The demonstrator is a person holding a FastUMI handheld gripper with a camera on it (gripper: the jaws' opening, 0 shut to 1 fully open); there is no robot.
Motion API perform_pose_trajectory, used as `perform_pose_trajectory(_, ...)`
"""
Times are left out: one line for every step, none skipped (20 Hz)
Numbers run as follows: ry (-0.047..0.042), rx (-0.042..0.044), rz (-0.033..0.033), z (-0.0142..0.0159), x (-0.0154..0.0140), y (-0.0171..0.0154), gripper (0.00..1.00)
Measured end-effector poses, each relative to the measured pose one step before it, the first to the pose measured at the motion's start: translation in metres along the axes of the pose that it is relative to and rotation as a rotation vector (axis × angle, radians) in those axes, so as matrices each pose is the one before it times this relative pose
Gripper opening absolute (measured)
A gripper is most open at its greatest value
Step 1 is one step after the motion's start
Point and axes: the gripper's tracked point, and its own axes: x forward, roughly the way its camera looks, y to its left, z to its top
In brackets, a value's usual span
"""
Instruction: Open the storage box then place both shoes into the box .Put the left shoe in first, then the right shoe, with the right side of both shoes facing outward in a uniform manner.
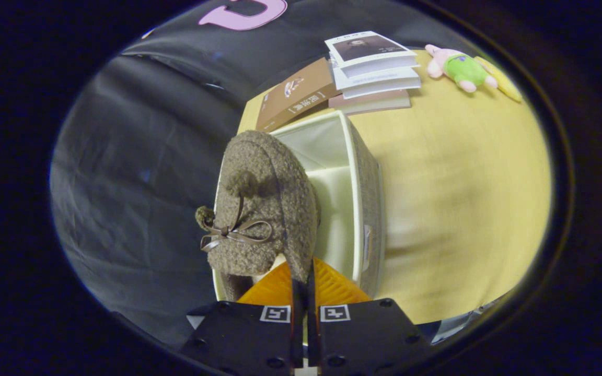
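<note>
Fuzzy brown fleece marks the slipper (267,203), pinched by its heel rim between the closed fingers of the claw (304,284) and hanging toe-first over the open fabric storage box (356,209) on the yellow counter (463,198). The box is already open, so that step looks done. As far as the view into the box reaches it seems empty, so this is probably the first shoe, with the second left to fetch.
</note>
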Motion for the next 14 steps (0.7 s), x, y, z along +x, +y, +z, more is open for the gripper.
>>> perform_pose_trajectory(-0.00729,0.00637,0.00727,0.00048,-0.00038,0.00527,0.1)
perform_pose_trajectory(-0.00401,0.01043,0.01305,0.0004,-0.00068,0.00502,0.18)
perform_pose_trajectory(-0.00569,0.00959,0.01165,0.00058,-0.00161,0.00393,0.26)
perform_pose_trajectory(-0.01267,0.00806,0.00967,0.00251,-0.00157,0.0025,0.33)
perform_pose_trajectory(-0.00826,0.01636,0.04128,0.0012,-0.00269,0.01144,0.46)
perform_pose_trajectory(-0.01853,0.0081,0.02492,0.00306,-0.00344,0.0082,0.59)
perform_pose_trajectory(-0.02275,-0.00705,0.00282,0.00463,-0.00446,0.00166,0.72)
perform_pose_trajectory(-0.01982,-0.02234,-0.02284,0.00518,-0.00482,-0.0046,0.85)
perform_pose_trajectory(-0.024,-0.02337,-0.0222,0.00176,-0.0033,-0.00439,0.98)
perform_pose_trajectory(-0.02212,-0.01408,-0.01423,0.00393,-0.00632,-0.00309,0.99)
perform_pose_trajectory(-0.0249,-0.01077,-0.00839,0.00168,-0.00701,-0.00169,0.99)
perform_pose_trajectory(-0.02851,-0.01136,-0.01143,0.00483,-0.00803,-0.00432,0.99)
perform_pose_trajectory(-0.04088,-0.01593,-0.02165,0.00771,-0.00209,-0.00698,1.0)
perform_pose_trajectory(-0.05266,-0.02316,-0.02486,0.00916,-0.00764,-0.01034,1.0)
